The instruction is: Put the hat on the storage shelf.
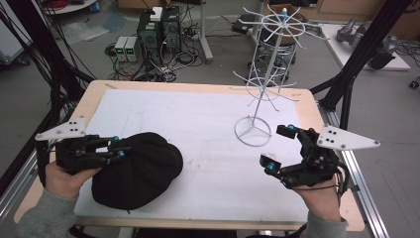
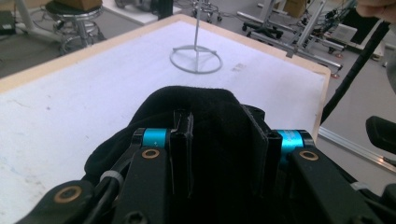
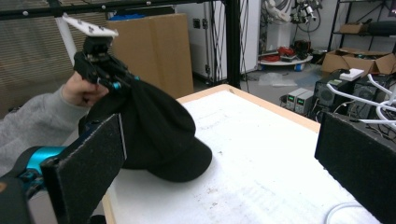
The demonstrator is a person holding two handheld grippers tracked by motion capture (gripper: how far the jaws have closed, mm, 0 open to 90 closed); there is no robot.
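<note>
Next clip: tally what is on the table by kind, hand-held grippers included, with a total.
Black cap: 1
White wire display rack: 1
White table mat: 1
Hand-held grippers: 2, the left gripper shut on the cap, the right gripper open
Total: 5

A white wire display rack point(image 1: 265, 74) with a round ring base stands on the white sheet point(image 1: 208, 124) covering the light wooden table point(image 1: 198, 88). Behind, black computer towers point(image 1: 158, 29) stand on the grey floor.

High view looks down; gripper views (close, low) share the table point(image 1: 208, 144).
</note>
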